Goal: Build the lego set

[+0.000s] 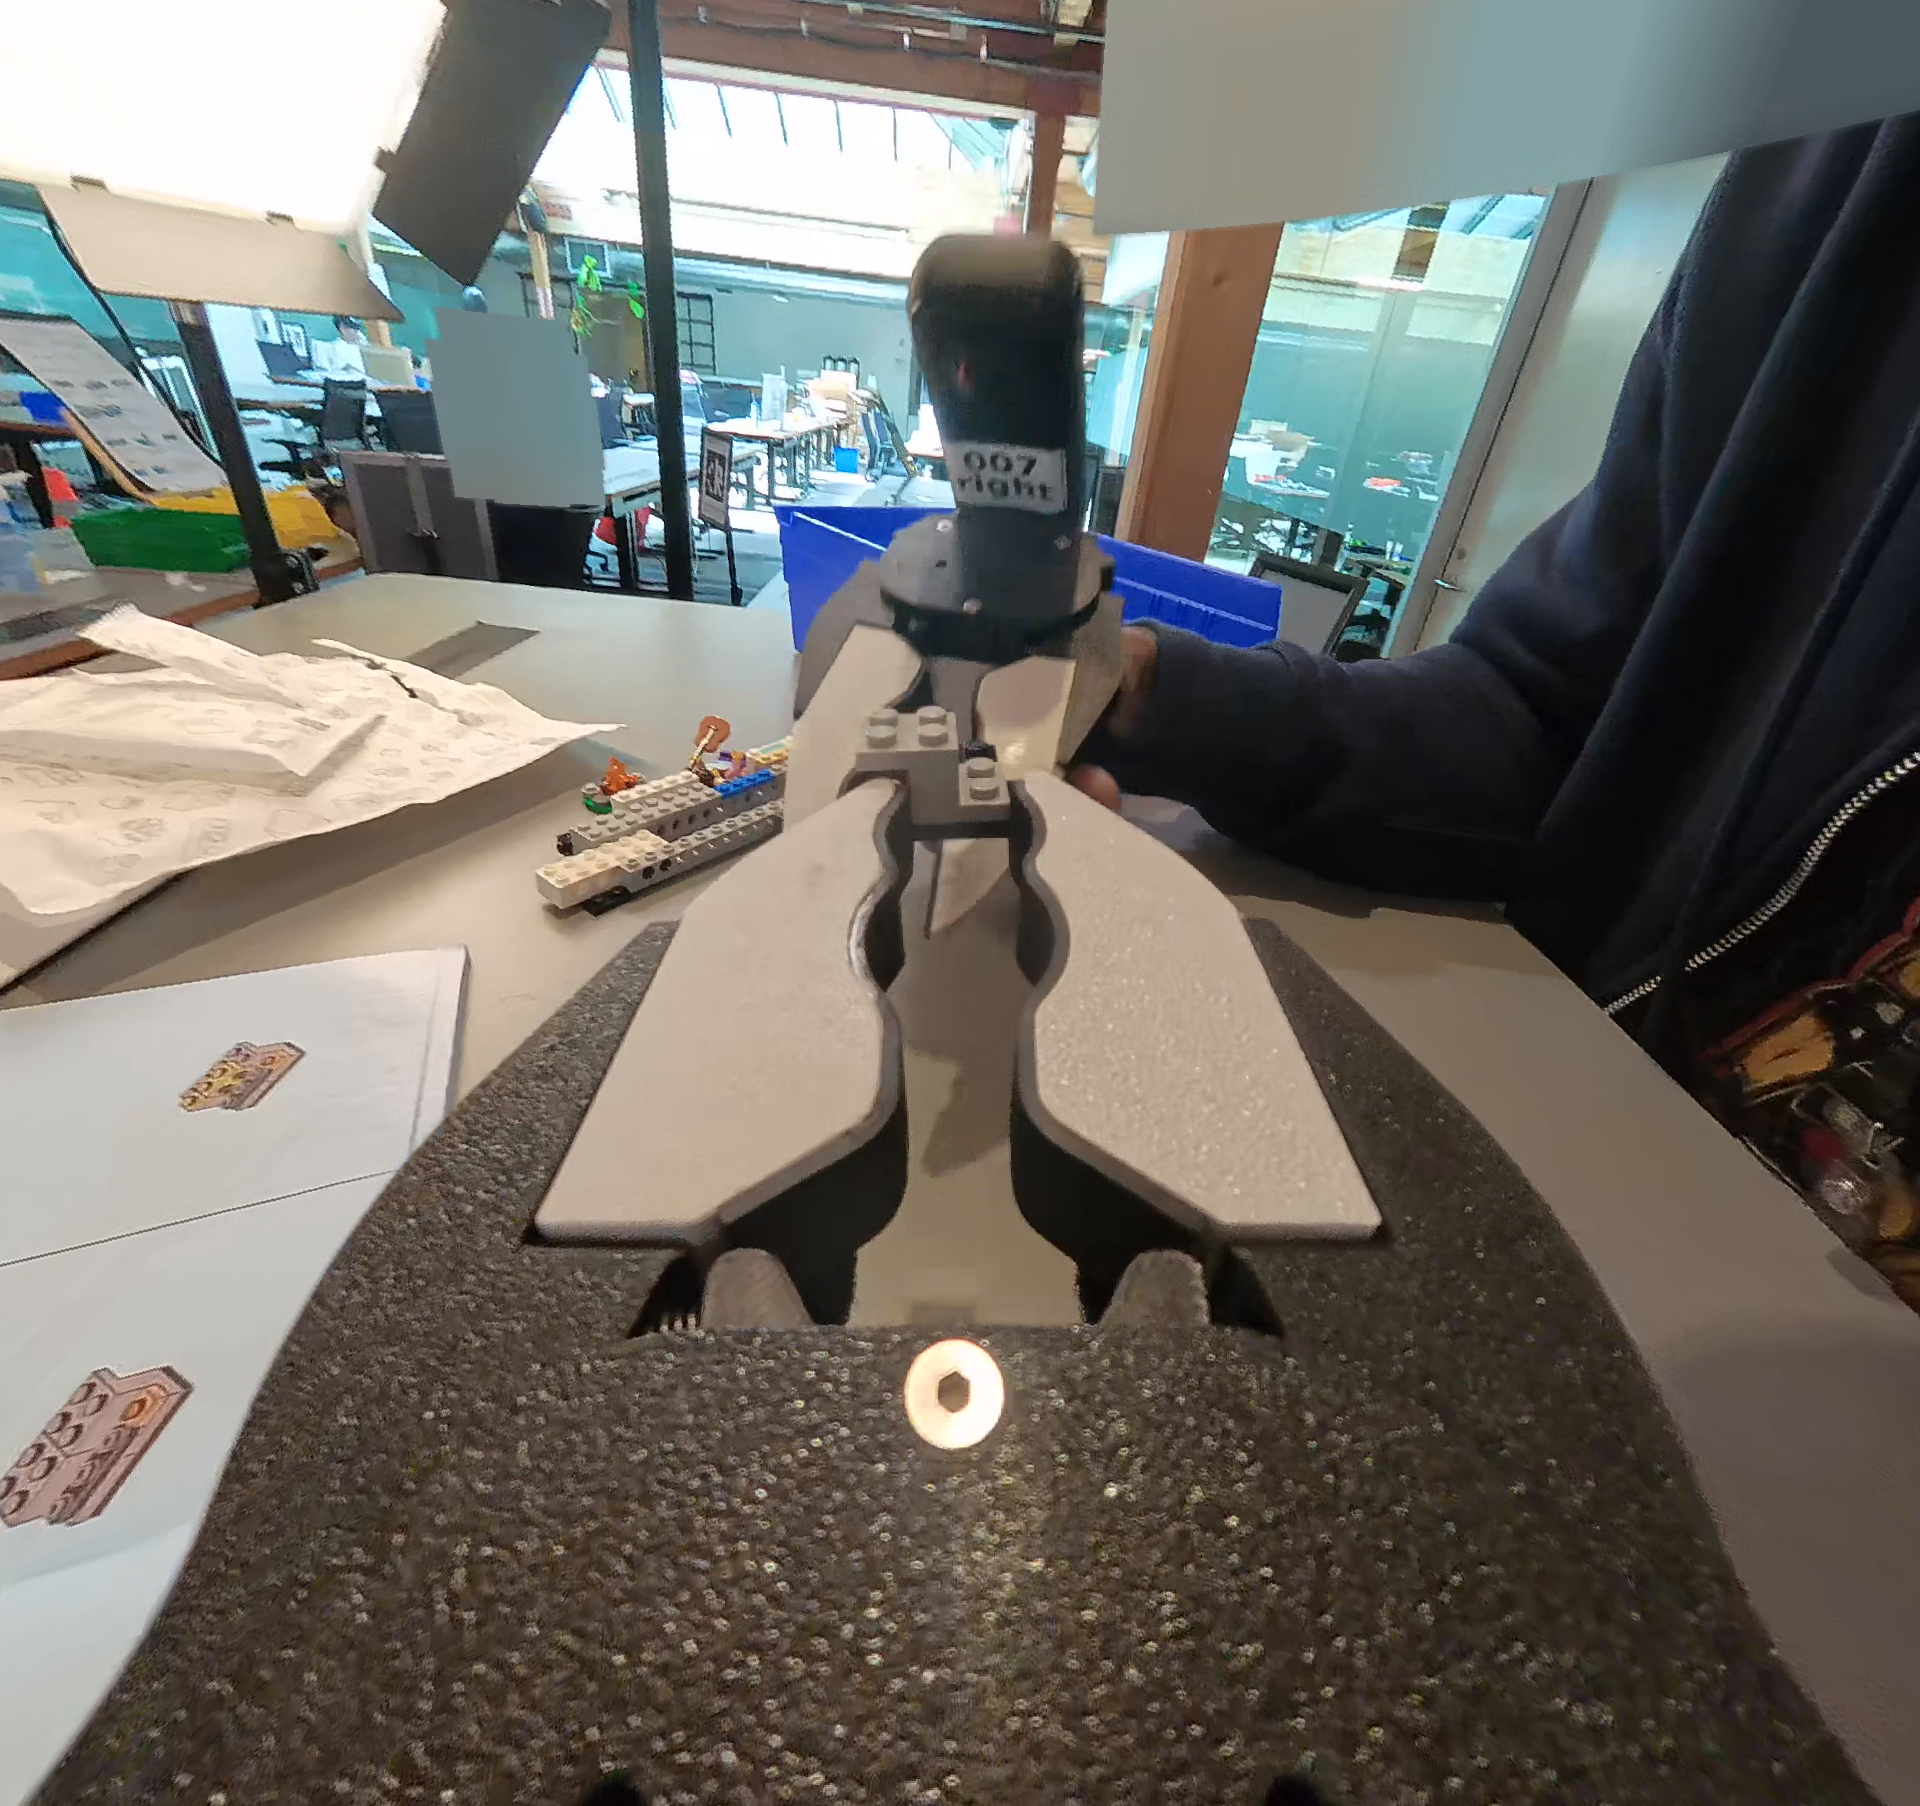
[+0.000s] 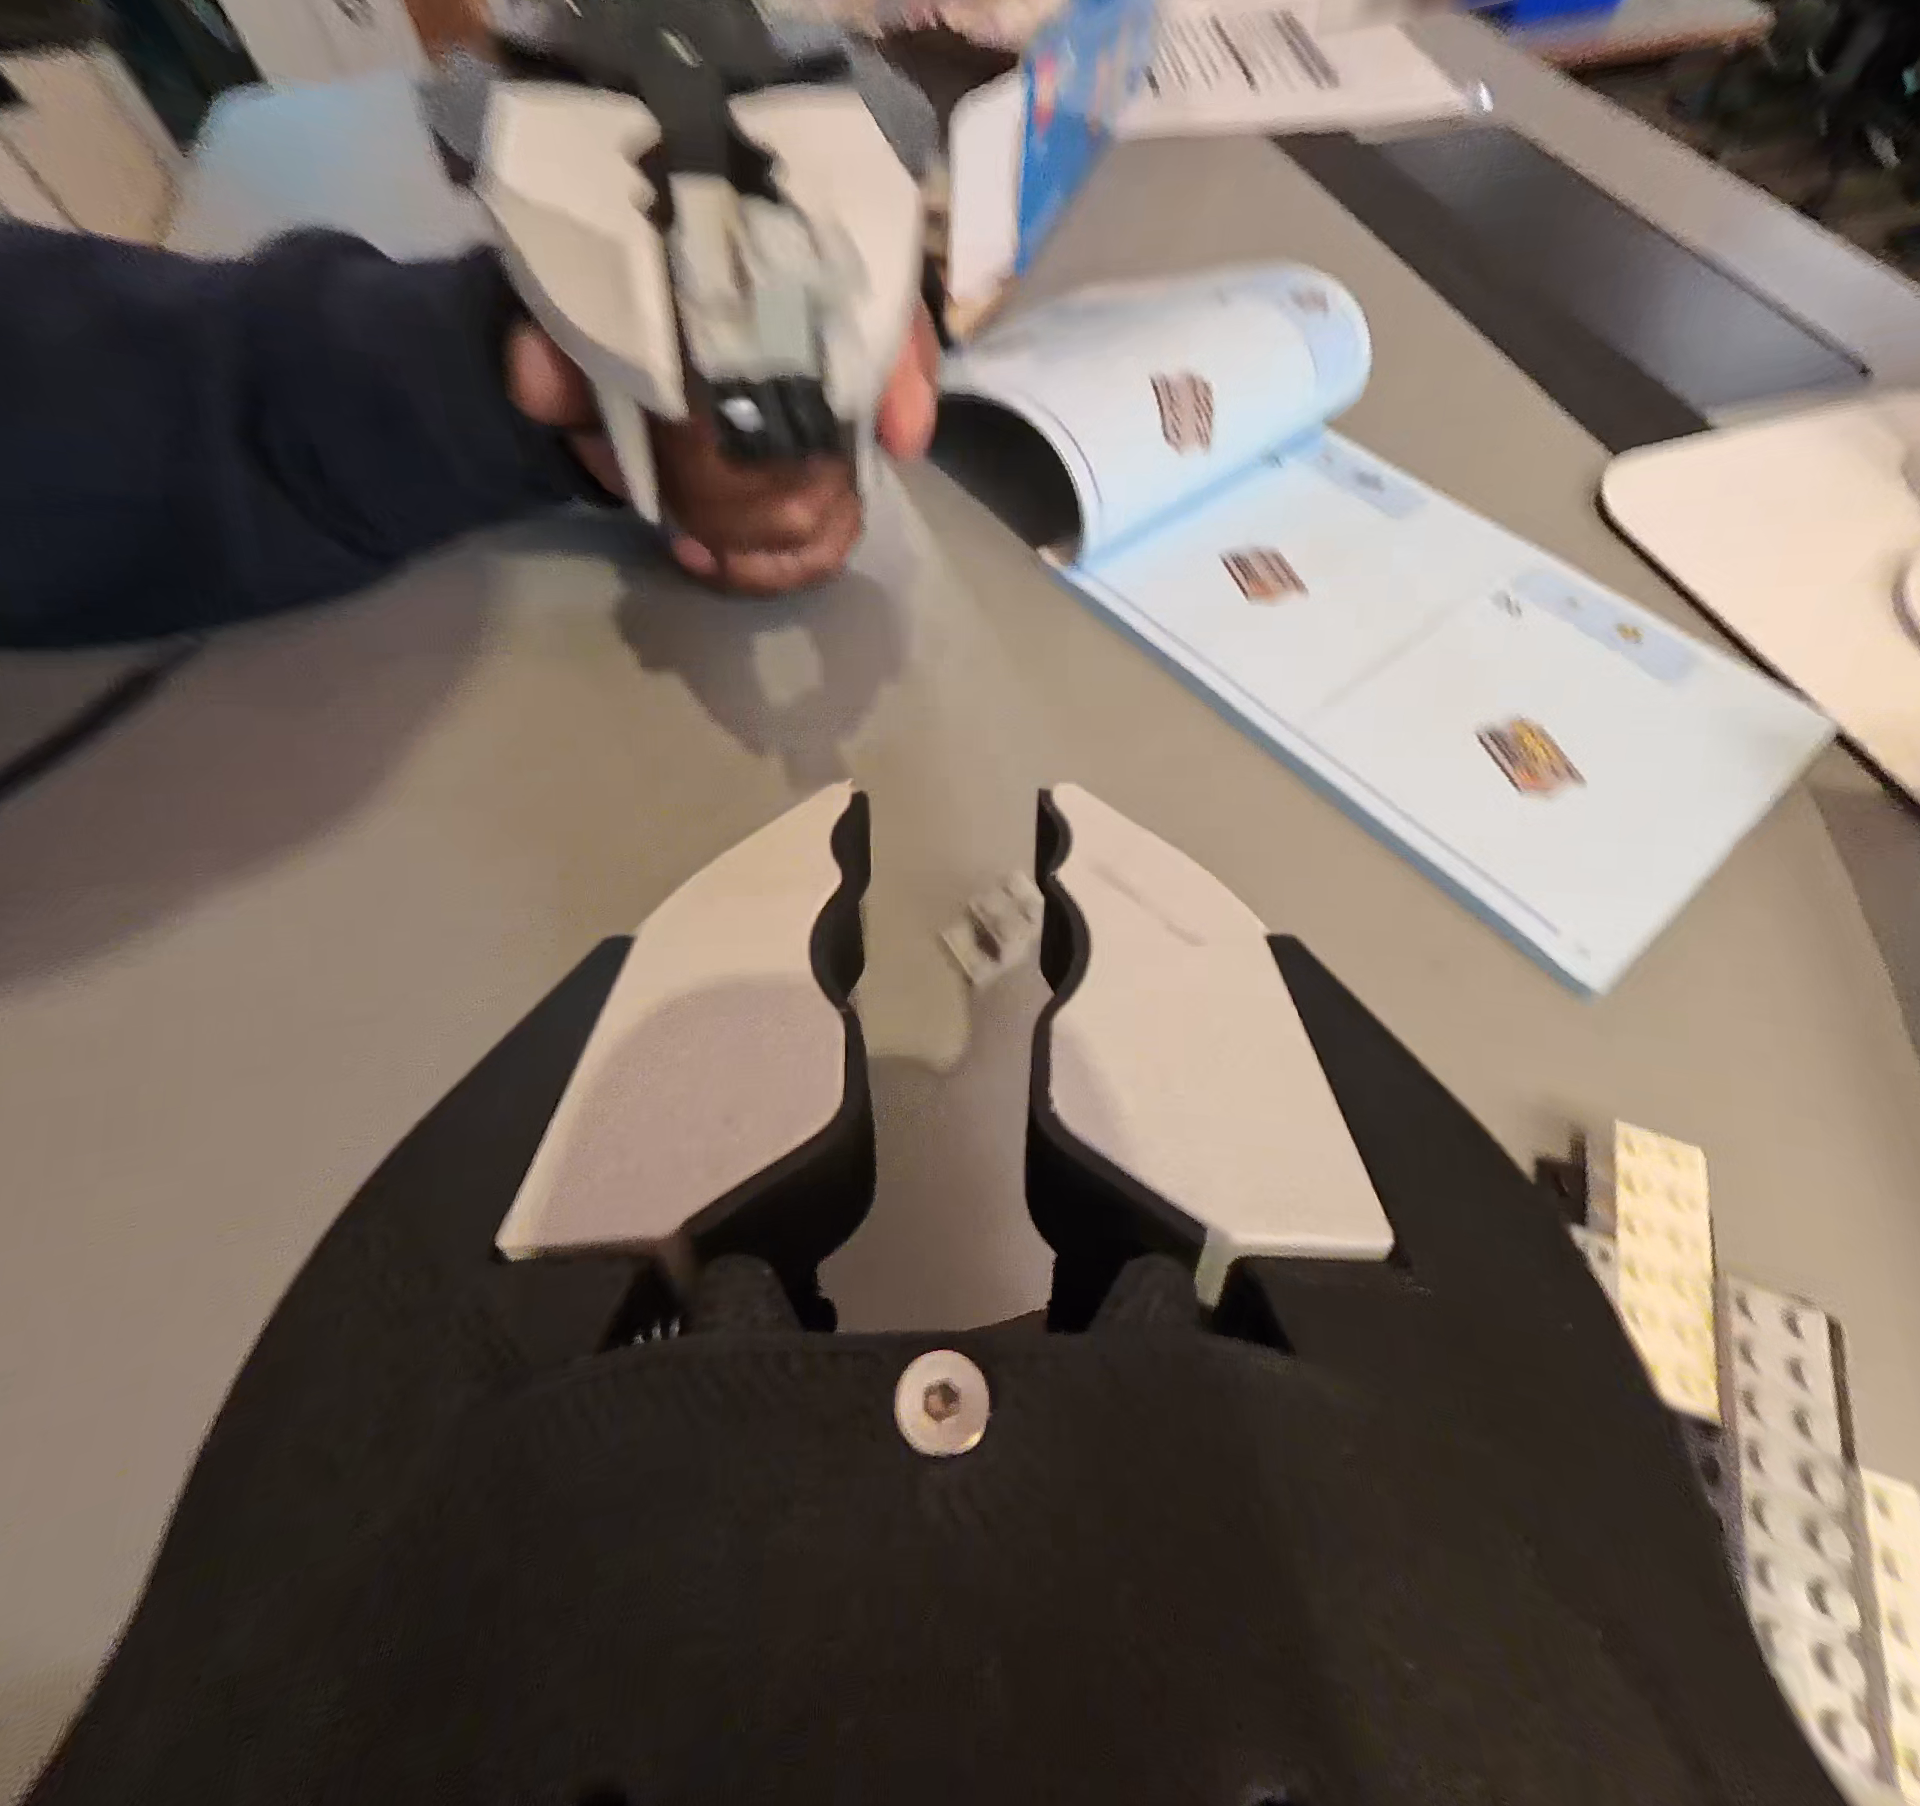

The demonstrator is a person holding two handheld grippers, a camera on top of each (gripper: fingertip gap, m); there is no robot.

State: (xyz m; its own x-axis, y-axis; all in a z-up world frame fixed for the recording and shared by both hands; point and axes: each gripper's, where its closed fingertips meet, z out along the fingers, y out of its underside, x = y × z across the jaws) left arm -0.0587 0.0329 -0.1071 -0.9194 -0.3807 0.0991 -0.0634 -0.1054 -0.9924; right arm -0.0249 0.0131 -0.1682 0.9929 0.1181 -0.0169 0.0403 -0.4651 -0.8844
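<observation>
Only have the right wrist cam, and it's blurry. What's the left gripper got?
Observer: In the left wrist view, the left gripper clamps a small grey brick assembly, studs up, with both fingertips against its sides.
Operator: Where's my gripper relative to it?
Observer: The right gripper sits just behind the assembly with its fingers spread. I can't tell whether they touch it.
Operator: Anything on the table I'm missing?
Observer: A torn white paper bag lies on the table, off to the left in the left wrist view.
</observation>
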